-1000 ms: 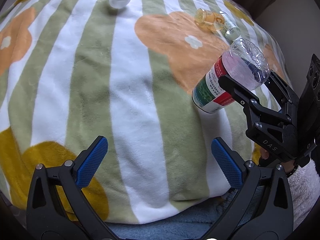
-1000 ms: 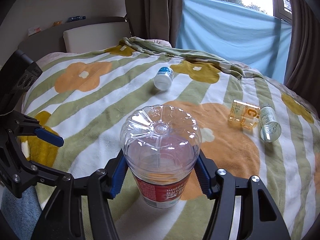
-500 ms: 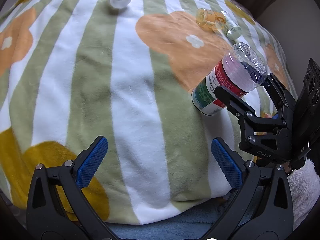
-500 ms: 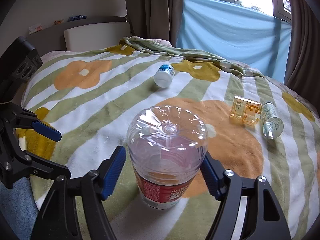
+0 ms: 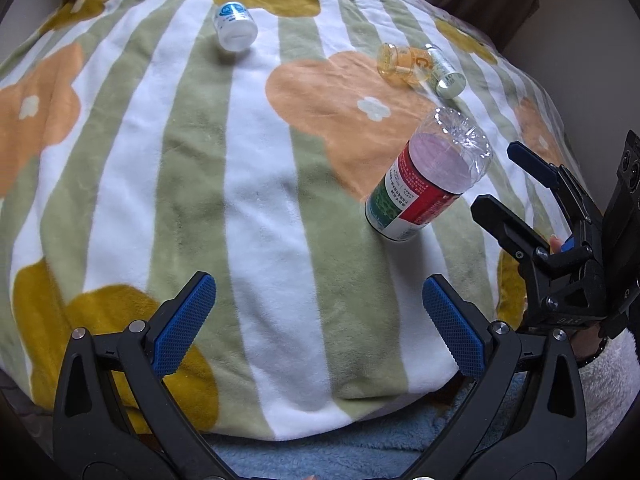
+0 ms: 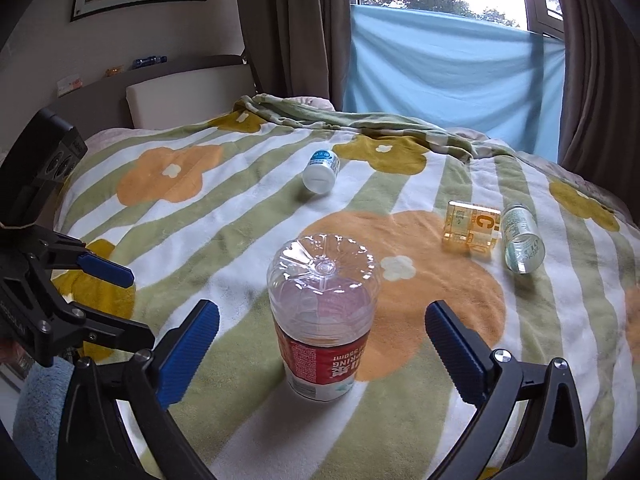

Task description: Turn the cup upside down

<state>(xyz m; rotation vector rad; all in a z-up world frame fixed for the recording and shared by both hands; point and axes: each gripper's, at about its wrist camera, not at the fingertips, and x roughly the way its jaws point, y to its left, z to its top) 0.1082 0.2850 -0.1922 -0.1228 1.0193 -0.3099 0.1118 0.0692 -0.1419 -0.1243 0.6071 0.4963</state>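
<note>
1. cup [image 6: 323,320] first, since it's what this is all about: a clear plastic one with a red and green label, standing on the blanket [image 6: 248,240] with its closed, ribbed bottom facing up and its mouth down in the fabric. so by my read the flip itself is done.
2. the blanket is the biggest thing in view, striped green and white with orange and mustard flowers. it's soft, which probably explains why the cup looks a bit tilted in the left wrist view [image 5: 428,176]. could just be the fisheye, hard to say.
3. right gripper [image 6: 322,354]: blue pads spread wide, one on each side of the cup's lower half with a clear gap on both sides, touching nothing. the cup sits between the fingers and a little ahead of the tips. looks like a let-go pose to me, leaving room to back off without knocking it over.
4. left gripper [image 5: 318,322]: also spread wide and holding nothing, hanging over bare blanket near the front edge, well apart from the cup, which is up and to its right. seems parked out of the way.
5. small stuff further back, all lying on their sides and away from the cup: a white bottle [image 6: 321,170], an amber bottle [image 6: 471,229], and a clear bottle [image 6: 521,238] touching the amber one.
</note>
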